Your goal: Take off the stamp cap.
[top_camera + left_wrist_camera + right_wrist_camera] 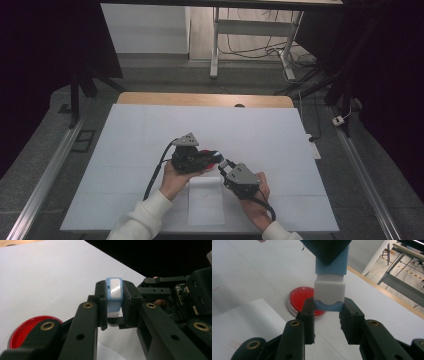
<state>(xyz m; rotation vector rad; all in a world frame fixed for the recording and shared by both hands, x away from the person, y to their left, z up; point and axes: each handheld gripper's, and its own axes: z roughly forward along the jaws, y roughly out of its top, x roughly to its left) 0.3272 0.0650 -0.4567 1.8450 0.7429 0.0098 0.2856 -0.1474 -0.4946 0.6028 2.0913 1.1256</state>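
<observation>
Two grippers meet over the near middle of the white table cover [150,130], and between them they carry one small blue-and-white block [114,296]. The left gripper [113,315] has its jaws clamped on the block's blue upper part; the right gripper [327,315] has its jaws closed on the blue lip at the block's other end, just below the white section. So the block hangs above the table, held at both ends, with one red round dish [302,301] lying on the cover just beyond and beneath it.

In the high view the left gripper [192,157] and the right gripper [231,172] sit close together, the red dish [212,156] between them and partly covered. One loose sheet of white paper [205,202] lies on the cover right in front of the hands, toward the near edge.

Room to move is wide — the cover stretches bare to the left, to the right and far ahead, up to the wooden strip [205,99] at the table's far edge. The near edge is closest; the person's two sleeves cross it.

Count: two grippers, one block, one dish, one sheet.
</observation>
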